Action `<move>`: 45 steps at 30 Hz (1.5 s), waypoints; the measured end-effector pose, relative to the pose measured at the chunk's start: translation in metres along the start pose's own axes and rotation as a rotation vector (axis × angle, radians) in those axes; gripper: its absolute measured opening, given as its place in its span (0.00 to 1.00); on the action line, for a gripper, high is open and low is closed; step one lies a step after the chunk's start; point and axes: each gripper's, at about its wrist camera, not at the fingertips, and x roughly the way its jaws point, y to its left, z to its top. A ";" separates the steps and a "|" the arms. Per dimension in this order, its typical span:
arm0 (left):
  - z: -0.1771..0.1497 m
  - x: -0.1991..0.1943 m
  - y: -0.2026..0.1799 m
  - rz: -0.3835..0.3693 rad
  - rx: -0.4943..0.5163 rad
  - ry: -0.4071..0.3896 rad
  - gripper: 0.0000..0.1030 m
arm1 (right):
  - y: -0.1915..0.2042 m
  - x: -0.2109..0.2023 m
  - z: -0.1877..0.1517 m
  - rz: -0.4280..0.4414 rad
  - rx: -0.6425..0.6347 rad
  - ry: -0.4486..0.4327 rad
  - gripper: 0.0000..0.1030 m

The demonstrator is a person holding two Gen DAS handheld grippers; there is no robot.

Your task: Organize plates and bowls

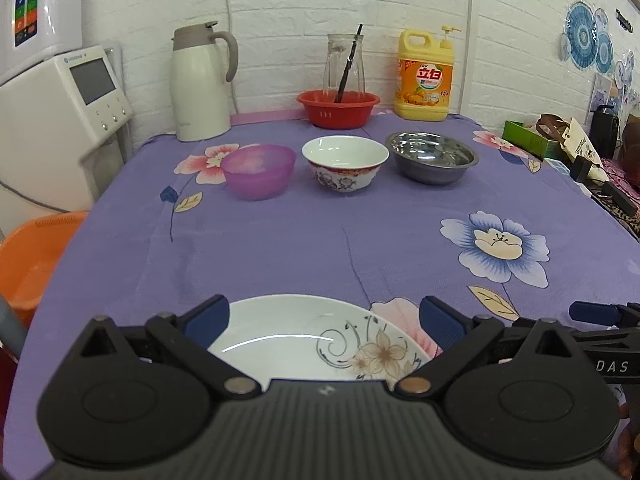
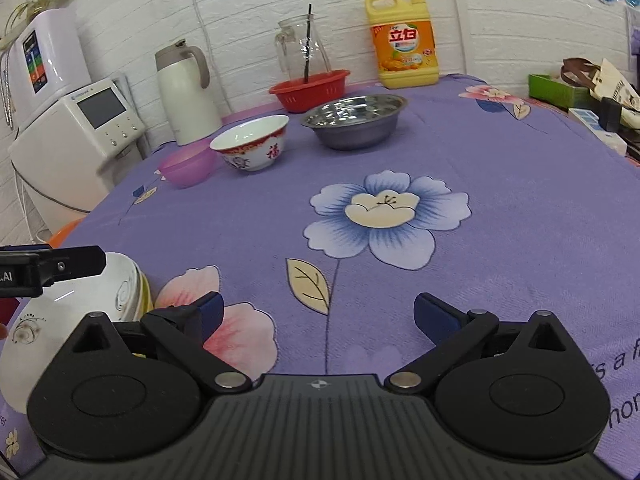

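**Both grippers spread wide over the floral cloth, plates stacked at the near edge**

Left gripper point(image 1: 324, 316) released, blue pads point(image 1: 208, 314) splayed far apart, nothing between them but air above a white plate point(image 1: 288, 336) with a brown flower and black scrollwork. Plate at 6 o'clock in the left wrist view, flat on the purple floral tablecloth point(image 1: 320, 240), partly hidden behind the gripper body. Seen from the right wrist view at 8 o'clock: plate stack point(image 2: 80, 312), white floral plate on top, further rims showing beneath its right edge, exact count not readable.

Right gripper point(image 2: 318, 312) likewise released, jaws wide, hovering over bare cloth with a pink flower print under the left pad. In the left wrist view, poking in at 4 o'clock, just beside the plate and not touching it.

Three bowls in a row at 12 o'clock in the left wrist view, well apart from the plates: translucent purple plastic bowl point(image 1: 258, 170) at 11, white porcelain bowl point(image 1: 344, 162) with red and floral band dead centre, stainless steel bowl point(image 1: 432, 156) at 1. All upright, close together, none touching.

Behind them against the white brick wall: white thermal carafe point(image 1: 200, 84), red plastic basket point(image 1: 338, 106) holding a glass pitcher point(image 1: 344, 64), yellow dish-soap jug point(image 1: 426, 76). Orange basin point(image 1: 36, 256) off the table at 9 o'clock.
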 end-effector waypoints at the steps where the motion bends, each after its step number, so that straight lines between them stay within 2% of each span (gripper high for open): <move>1: 0.001 0.002 -0.002 -0.005 -0.004 0.004 0.97 | -0.003 0.001 0.000 0.004 0.006 0.005 1.00; 3: 0.002 0.004 -0.004 -0.020 -0.010 0.003 0.97 | -0.007 0.003 0.009 0.030 0.000 0.014 1.00; 5: 0.003 0.006 -0.005 -0.033 -0.020 0.002 0.97 | -0.012 0.007 0.033 0.051 -0.031 -0.004 1.00; 10: 0.005 0.006 -0.002 -0.060 -0.045 -0.013 0.97 | -0.029 0.047 0.116 -0.047 -0.138 -0.049 1.00; 15: 0.006 0.009 0.020 -0.047 -0.098 -0.007 0.97 | -0.050 0.135 0.174 -0.122 -0.103 0.056 1.00; 19: 0.007 0.015 0.040 -0.008 -0.134 0.003 0.97 | -0.058 0.200 0.192 -0.186 -0.094 0.173 1.00; 23: 0.010 0.019 0.051 0.005 -0.147 0.003 0.97 | -0.064 0.231 0.194 -0.247 -0.111 0.262 1.00; 25: 0.014 0.021 0.051 -0.008 -0.146 0.003 0.97 | -0.069 0.228 0.190 -0.230 -0.100 0.279 1.00; 28: 0.021 0.024 0.043 -0.044 -0.136 0.002 0.97 | -0.072 0.207 0.182 -0.222 -0.101 0.290 1.00; 32: 0.030 0.022 0.024 -0.094 -0.099 -0.009 0.97 | -0.070 0.179 0.162 -0.179 -0.170 0.354 1.00; 35: 0.036 0.022 0.008 -0.142 -0.066 -0.011 0.97 | -0.068 0.148 0.145 -0.101 -0.197 0.388 1.00; 37: 0.045 0.030 -0.002 -0.171 -0.064 -0.002 0.97 | -0.066 0.129 0.138 -0.093 -0.219 0.345 1.00; 40: 0.063 0.054 -0.014 -0.215 -0.123 0.029 0.97 | -0.064 0.113 0.138 -0.137 -0.219 0.210 1.00; 43: 0.081 0.089 -0.023 -0.264 -0.223 0.095 0.97 | -0.064 0.118 0.131 -0.159 -0.193 0.121 1.00; 45: 0.089 0.111 -0.029 -0.272 -0.264 0.130 0.97 | -0.065 0.126 0.122 -0.144 -0.174 0.106 1.00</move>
